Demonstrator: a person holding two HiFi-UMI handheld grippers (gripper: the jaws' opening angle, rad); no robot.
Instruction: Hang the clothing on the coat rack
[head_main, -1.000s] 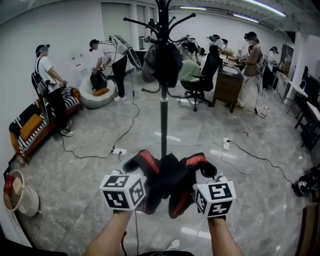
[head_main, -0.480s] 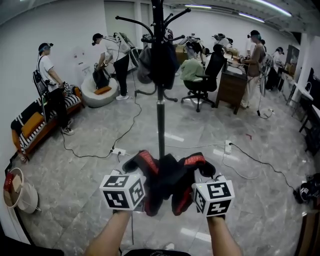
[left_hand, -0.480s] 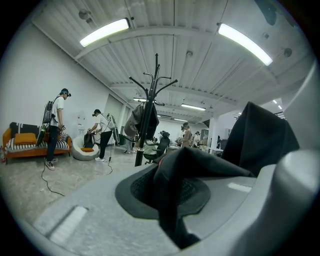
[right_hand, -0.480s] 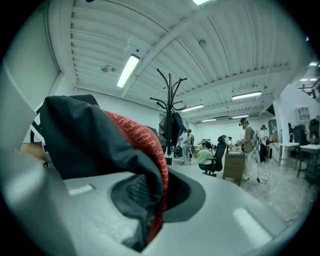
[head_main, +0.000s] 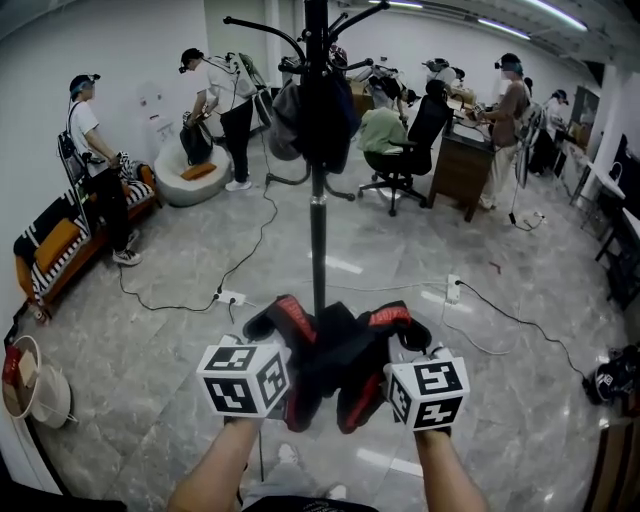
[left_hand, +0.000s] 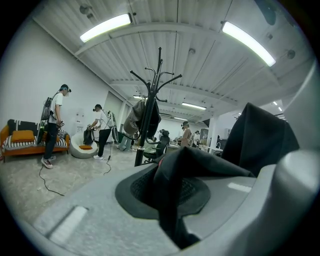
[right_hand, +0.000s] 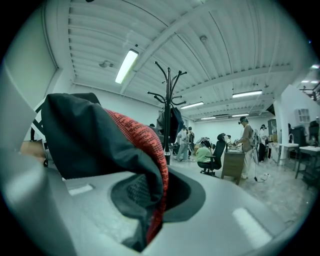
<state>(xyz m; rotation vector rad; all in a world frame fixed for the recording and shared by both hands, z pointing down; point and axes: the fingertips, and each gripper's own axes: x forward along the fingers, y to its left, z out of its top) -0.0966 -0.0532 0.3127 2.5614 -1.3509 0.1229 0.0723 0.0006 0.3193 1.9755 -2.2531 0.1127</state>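
Holding one black garment with red patterned bands between both tools, you have your left gripper and your right gripper side by side and near each other. In the left gripper view the grey fingers are almost together and they pinch a fold of the black fabric against the round dark pad. In the right gripper view the fingers are closed in the same way on an edge of the garment, where the red band runs down into the gap. The cloth is bunched between the two pairs of fingers and hangs a little below them, off the grey marble floor.

Ahead of both fingers stands the tall black metal coat rack with curved hooks. Dark clothes hang on its upper hooks, above the level of the fingers. The garment does not touch the rack. Left of the left fingers, a white power strip lies on the floor.
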